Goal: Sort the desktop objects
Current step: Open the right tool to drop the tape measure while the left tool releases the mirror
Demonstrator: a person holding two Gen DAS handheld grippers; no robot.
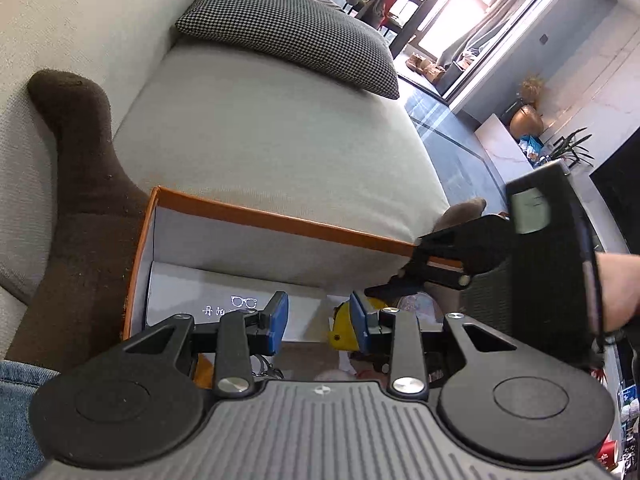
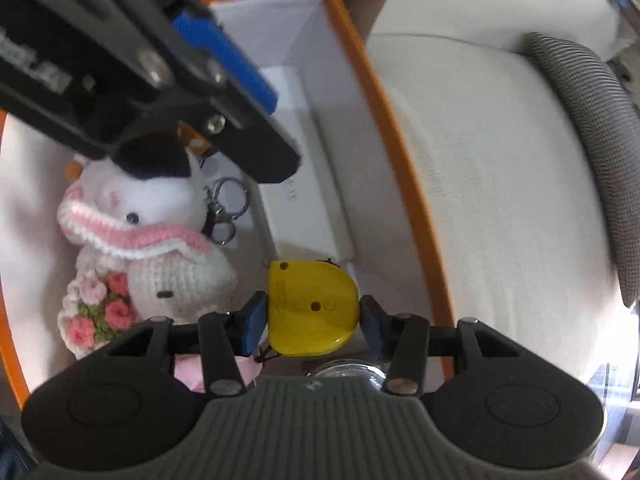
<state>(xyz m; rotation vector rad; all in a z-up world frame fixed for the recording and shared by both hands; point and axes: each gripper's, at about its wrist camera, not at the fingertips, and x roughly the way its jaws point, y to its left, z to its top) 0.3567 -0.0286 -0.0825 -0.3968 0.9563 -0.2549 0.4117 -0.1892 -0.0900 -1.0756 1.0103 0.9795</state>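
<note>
One fabric sofa (image 1: 260, 136) carries one orange-rimmed cardboard box (image 2: 384, 92) holding one crocheted rabbit (image 2: 160, 240), seen only from the right wrist, and one glossy yellow D-shaped tape measure (image 2: 312, 308) clamped in the right hand-held gripper (image 2: 314, 322), while the left hand-held gripper (image 1: 319, 320) hangs narrowly open, empty.

A yellow D-shaped tape measure (image 2: 312, 308) is seen lying flat inside an orange-rimmed box (image 2: 384, 92). A crocheted white doll (image 2: 160, 240) with a pink scarf and bouquet is laid beside it.
</note>
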